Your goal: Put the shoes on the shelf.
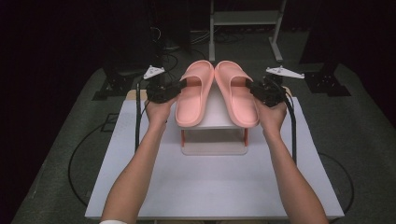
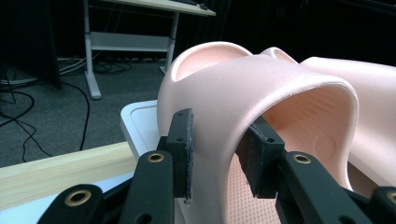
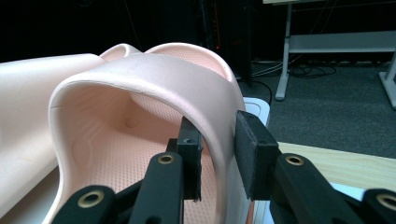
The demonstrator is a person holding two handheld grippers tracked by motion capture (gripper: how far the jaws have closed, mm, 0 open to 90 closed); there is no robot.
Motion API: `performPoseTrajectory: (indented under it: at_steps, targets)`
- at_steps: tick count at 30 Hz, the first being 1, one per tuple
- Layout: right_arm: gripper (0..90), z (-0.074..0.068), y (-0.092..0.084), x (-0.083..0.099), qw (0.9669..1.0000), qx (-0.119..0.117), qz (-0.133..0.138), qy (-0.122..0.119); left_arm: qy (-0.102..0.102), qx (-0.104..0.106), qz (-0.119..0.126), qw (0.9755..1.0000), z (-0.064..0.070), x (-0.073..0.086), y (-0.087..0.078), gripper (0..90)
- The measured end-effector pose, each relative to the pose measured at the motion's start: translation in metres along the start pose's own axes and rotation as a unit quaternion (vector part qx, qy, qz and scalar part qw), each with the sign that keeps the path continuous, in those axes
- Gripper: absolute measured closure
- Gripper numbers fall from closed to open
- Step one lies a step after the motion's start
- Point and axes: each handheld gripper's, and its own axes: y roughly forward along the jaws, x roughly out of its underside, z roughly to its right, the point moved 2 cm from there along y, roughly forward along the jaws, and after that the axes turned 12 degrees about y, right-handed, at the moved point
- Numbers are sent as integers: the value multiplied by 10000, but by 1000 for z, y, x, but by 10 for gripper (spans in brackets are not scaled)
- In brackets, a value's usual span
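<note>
From the high view, two pink slippers sit side by side on a small white stand point(image 1: 214, 122) on the white table point(image 1: 210, 186); the left gripper point(image 1: 180, 88) meets the outer side of the left slipper point(image 1: 194, 95), and the right gripper point(image 1: 252, 88) meets the outer side of the right slipper point(image 1: 236, 95). In the left gripper view, the jaws straddle the left slipper's strap point(image 2: 233, 98), one pad outside and one inside, standing close against it with a sliver of space at the outer pad. In the right gripper view, the jaws straddle the right slipper's strap point(image 3: 154, 70) the same way, with a narrow gap at the outer pad.
</note>
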Motion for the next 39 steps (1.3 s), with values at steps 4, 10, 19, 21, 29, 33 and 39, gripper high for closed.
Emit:
performPoseTrajectory:
  at_steps: [4, 10, 19, 21, 29, 33, 39]
  targets:
    - [713, -2, 3, 0, 10000, 15, -16, 32, -32, 50, -18, 10000, 1, 0, 2, 662]
    - [704, -4, 9, 1, 10000, -6, -71, 59, -69, 55, -48, 9999, 0, 1, 5, 658]
    - [681, -6, 14, 2, 9999, 28, -113, 98, -44, 48, -96, 9999, 1, 3, 9, 647]
    - [680, -6, 15, 3, 9999, 49, -121, 87, -45, 41, -106, 9999, 2, 3, 9, 646]
    - [648, -8, 19, 5, 9998, 68, -144, 138, -36, 71, -166, 9998, 4, 5, 12, 636]
    - [641, -9, 21, 5, 9997, 91, -189, 140, -37, 94, -202, 9997, 5, 6, 15, 636]
    - [640, -9, 23, 6, 9996, 125, -204, 138, -14, 149, -172, 9997, 7, 5, 17, 636]
